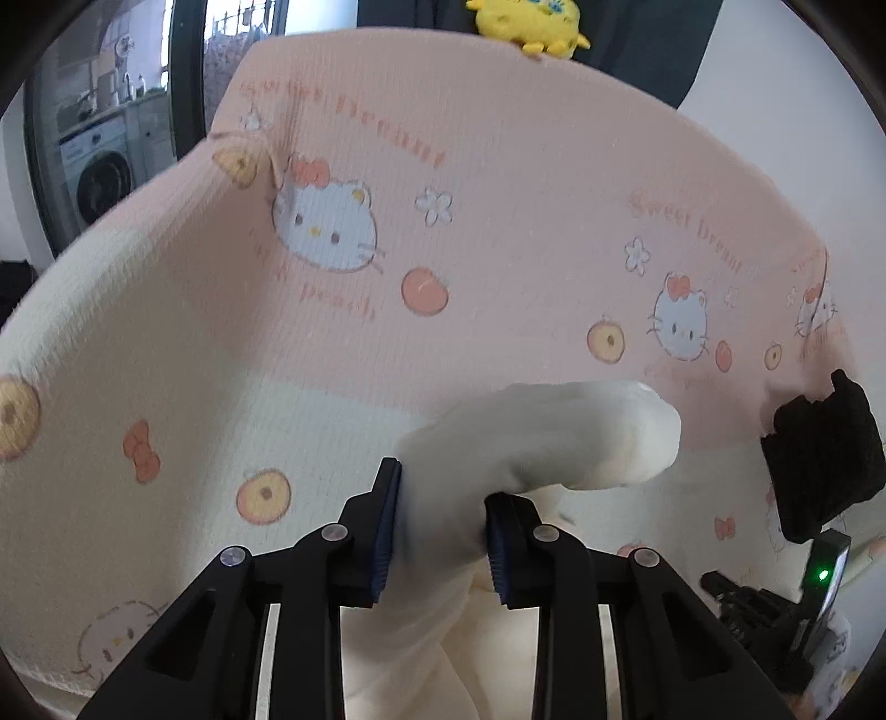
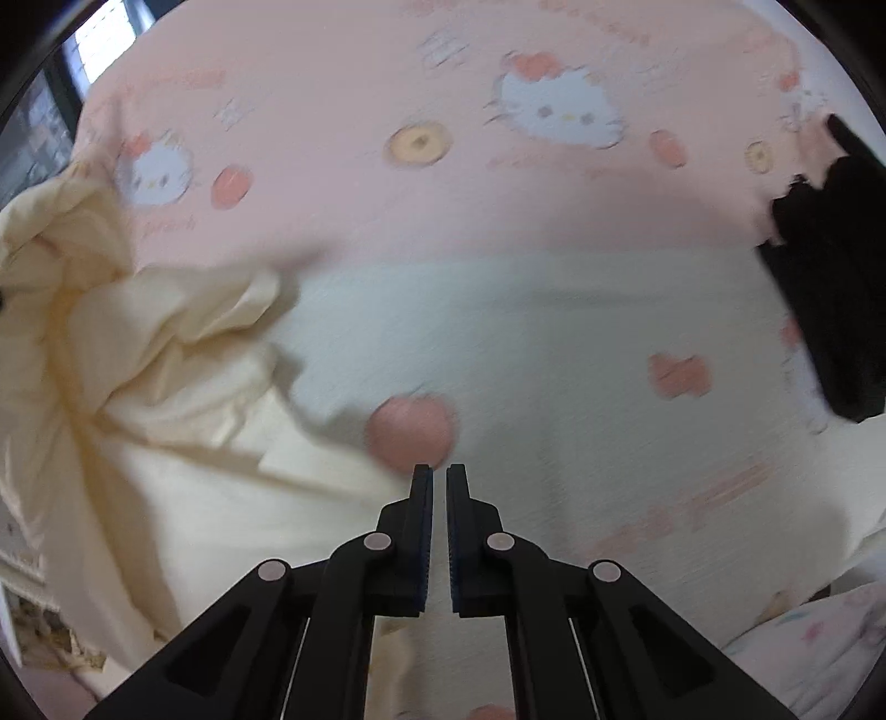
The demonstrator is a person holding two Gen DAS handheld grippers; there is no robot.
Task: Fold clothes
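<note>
A cream garment [image 1: 554, 437] is bunched between the pads of my left gripper [image 1: 443, 498], which is shut on it; a rounded fold sticks out to the right past the fingertips. In the right wrist view the same cream garment [image 2: 138, 387] lies crumpled at the left over the bed. My right gripper [image 2: 440, 476] hovers just above the sheet beside the garment's edge, its fingers almost touching and holding nothing. The right gripper's body with a green light [image 1: 819, 576] shows at the lower right of the left wrist view.
A pink and cream cartoon-cat bed sheet [image 1: 498, 221] [image 2: 554, 332] covers the surface. A folded black cloth [image 1: 825, 454] [image 2: 830, 288] lies at the right. A yellow plush toy [image 1: 526, 25] sits at the far edge. A washing machine [image 1: 102, 171] stands beyond on the left.
</note>
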